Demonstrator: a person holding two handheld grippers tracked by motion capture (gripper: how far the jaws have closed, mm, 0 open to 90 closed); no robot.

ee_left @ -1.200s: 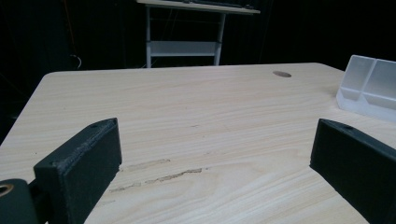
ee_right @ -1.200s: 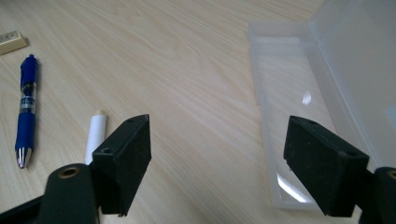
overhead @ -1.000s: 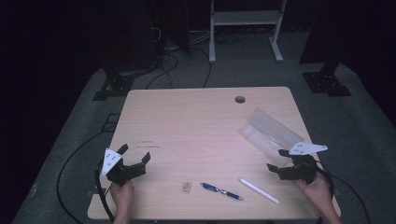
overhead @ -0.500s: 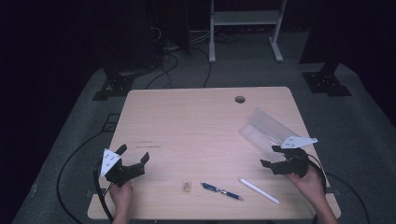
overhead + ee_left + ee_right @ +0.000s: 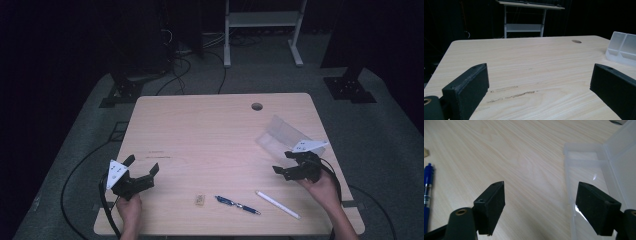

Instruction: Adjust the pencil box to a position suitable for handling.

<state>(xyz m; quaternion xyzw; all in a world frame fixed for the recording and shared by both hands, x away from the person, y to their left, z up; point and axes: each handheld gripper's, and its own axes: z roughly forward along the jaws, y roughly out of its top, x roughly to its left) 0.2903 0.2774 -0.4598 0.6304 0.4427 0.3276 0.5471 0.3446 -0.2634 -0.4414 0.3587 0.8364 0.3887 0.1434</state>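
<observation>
Right gripper view: your right gripper (image 5: 541, 205) hangs wide open beside the clear plastic box (image 5: 596, 177).
Light, thin-walled and slick, it lies open on the desk (image 5: 524, 157); pinch one side wall gently, not the lid.

Clear plastic case (image 5: 279, 136), lid open, at the table's right edge.
It lies flat, seemingly empty, lid tilted up on its far side, translucent with an inner divider.

On the tabletop (image 5: 210, 130), the pen (image 5: 237, 204) lies left of the marker (image 5: 278, 204), with the open case (image 5: 280, 137) behind the marker.
</observation>
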